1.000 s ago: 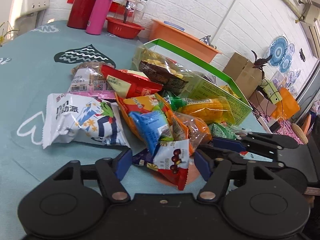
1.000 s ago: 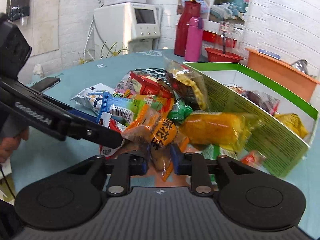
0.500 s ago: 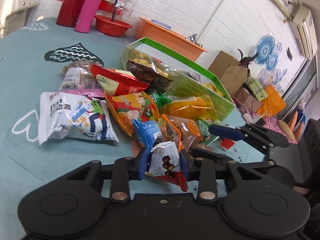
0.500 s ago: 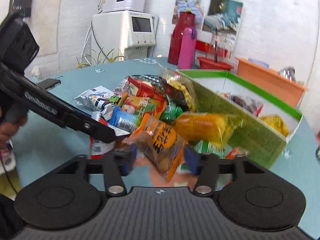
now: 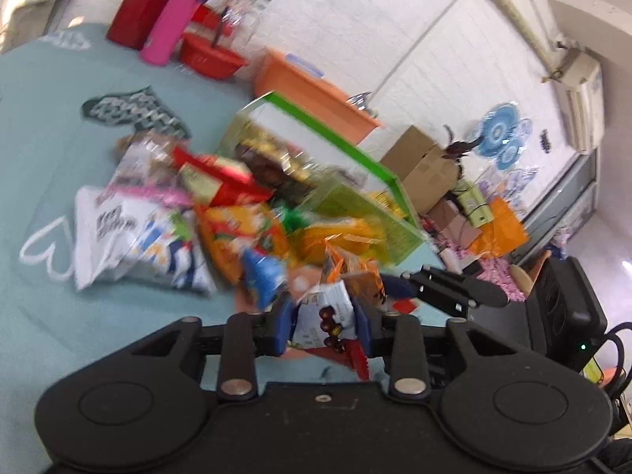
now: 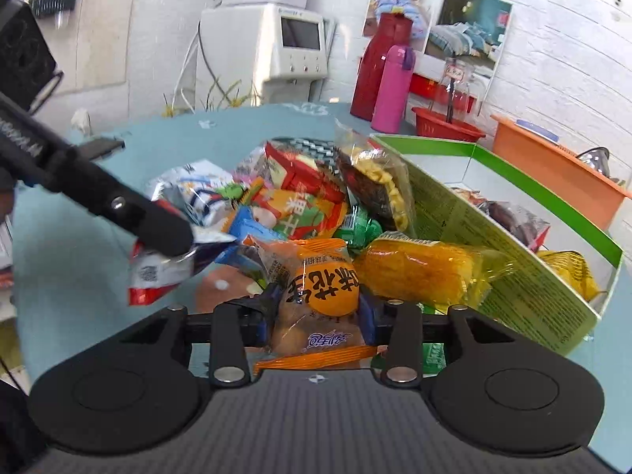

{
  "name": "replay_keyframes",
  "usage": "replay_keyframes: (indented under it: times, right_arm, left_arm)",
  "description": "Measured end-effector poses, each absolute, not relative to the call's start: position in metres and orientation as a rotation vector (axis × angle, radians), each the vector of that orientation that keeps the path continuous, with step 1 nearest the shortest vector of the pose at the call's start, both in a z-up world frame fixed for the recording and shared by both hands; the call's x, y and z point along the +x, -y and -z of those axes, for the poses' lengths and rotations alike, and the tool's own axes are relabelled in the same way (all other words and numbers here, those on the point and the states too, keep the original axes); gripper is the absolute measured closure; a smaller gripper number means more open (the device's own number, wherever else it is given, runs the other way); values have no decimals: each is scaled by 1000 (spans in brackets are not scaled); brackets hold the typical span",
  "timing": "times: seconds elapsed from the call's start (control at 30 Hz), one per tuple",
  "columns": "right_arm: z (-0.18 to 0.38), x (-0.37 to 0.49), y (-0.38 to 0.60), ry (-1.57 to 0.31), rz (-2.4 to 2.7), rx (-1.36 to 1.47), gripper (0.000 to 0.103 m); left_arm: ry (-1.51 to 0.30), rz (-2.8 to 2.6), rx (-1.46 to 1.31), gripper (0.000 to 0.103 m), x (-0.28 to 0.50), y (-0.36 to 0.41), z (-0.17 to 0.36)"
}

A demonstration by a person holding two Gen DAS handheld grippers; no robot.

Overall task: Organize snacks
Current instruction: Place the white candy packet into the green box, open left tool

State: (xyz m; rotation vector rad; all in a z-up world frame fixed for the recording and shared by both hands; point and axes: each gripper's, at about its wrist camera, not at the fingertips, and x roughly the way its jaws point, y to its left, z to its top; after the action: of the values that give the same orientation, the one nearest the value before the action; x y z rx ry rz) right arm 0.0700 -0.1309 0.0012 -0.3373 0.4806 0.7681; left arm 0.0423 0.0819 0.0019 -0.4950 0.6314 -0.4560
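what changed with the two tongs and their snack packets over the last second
Left tongs closed on the white-and-red packet and lifted it. Right tongs, jaws just closing, opened and re-gripped the orange packet. Snack pile and green box stayed put.

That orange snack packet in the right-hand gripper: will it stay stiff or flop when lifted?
Probably floppy: the orange packet is thin crinkled film, its ends free beyond the right gripper. Likely light, being small. The glossy wrapper might slip.

Snack pile [image 6: 316, 213] crowds the green box's [image 6: 513, 272] near wall; bare tablecloth [image 5: 51, 142] lies left
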Motion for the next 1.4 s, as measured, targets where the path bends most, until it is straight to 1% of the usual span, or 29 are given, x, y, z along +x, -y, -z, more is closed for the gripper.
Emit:
replay_keyframes:
  times: [0.03,0.23,0.43,0.6,0.8,0.9,0.93,0.97,1.0,1.03,1.2,1.4]
  right_arm:
    - [-8,66,136,-467,-771,-309,34]
    - [-56,67,175,-314,-671,-206,33]
    - [-71,104,198,-273,-514,-142,33]
    - [-63,139,213,-266,-382,-145,33]
    - [-44,188,223,-309,-315,-106,32]
    - [-35,206,220,-313,-297,-98,31]
    - [-31,212,218,-316,-295,-88,30]
    - [-26,216,217,-320,-298,-80,26]
    - [-22,222,214,-335,-306,-78,3]
    - [-18,226,213,-361,-310,-84,0]
    - [-19,215,213,-354,-284,-110,0]
    - [-54,176,223,-299,-293,-43,0]
  left_arm:
    - [-614,474,-485,37,46,-79,-10]
    - [-507,539,-418,38,83,-55,-54]
    - [-474,527,-435,38,148,-31,-73]
    - [-476,463,-455,37,201,-28,-69]
    - [-544,420,-456,37,249,-31,-46]
    - [-572,414,-442,35,266,-28,-35]
    - [-579,412,-430,25,270,-27,-31]
    - [-588,415,-425,0,273,-27,-29]
    - [-601,404,-426,0,276,-27,-25]
    - [-603,377,-428,0,275,-27,-23]
    - [-571,343,-407,0,260,-32,-28]
    - [-512,381,-379,0,218,-28,-60]
